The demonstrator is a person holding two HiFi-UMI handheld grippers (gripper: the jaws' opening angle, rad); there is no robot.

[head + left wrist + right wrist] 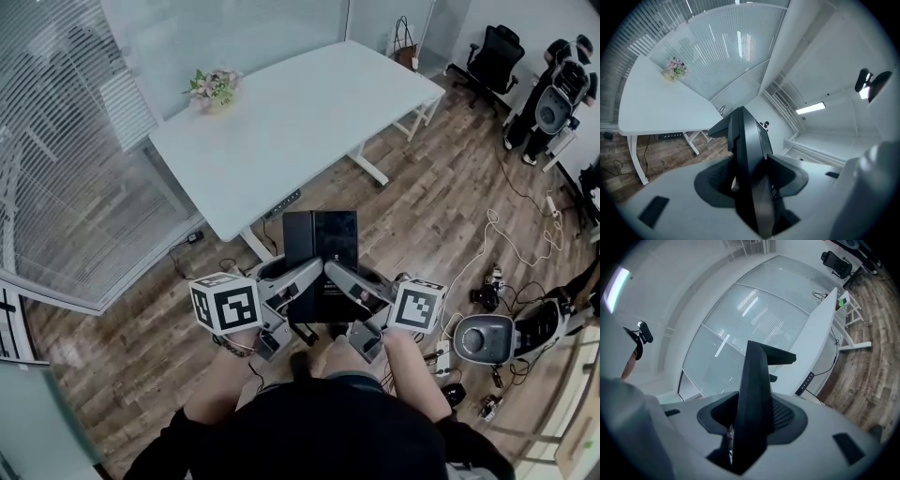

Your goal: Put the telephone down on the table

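Note:
The telephone (319, 246), a flat black unit, hangs over the wooden floor just in front of the white table (300, 112). My left gripper (307, 278) is shut on its left edge and my right gripper (341, 279) on its right edge. In the left gripper view the telephone (746, 150) stands edge-on between the jaws, with the table (656, 108) ahead at the left. Seen from the right gripper, the telephone (754, 394) fills the gap between the jaws, and the table (818, 329) lies ahead at the right. Both grippers point about level.
A small pot of flowers (214, 87) stands at the table's far left corner. A glass wall with blinds runs along the left. Office chairs (494, 56) stand at the far right. Cables and grey equipment (483, 337) lie on the floor at my right.

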